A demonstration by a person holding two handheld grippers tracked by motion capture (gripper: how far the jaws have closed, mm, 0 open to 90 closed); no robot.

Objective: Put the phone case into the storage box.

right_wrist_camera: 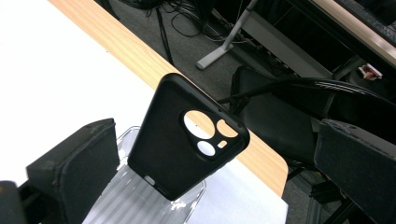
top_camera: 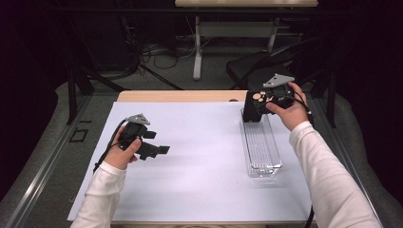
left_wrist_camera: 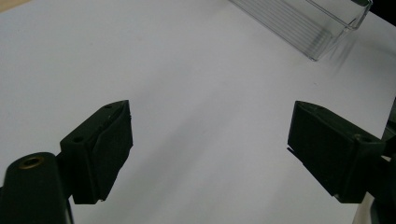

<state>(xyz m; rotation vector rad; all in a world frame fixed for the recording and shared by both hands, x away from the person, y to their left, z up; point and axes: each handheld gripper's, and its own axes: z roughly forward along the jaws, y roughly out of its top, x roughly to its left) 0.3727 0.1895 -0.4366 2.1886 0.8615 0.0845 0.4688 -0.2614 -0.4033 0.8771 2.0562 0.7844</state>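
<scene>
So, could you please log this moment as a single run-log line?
left gripper: open, over white sheet | right gripper: open around black phone case | case: leaning upright in clear tray

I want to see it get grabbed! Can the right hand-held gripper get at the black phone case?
Probably yes. The right hand-held gripper has its jaws open on either side of the black phone case, which stands in the clear tray, with nothing between.
</scene>
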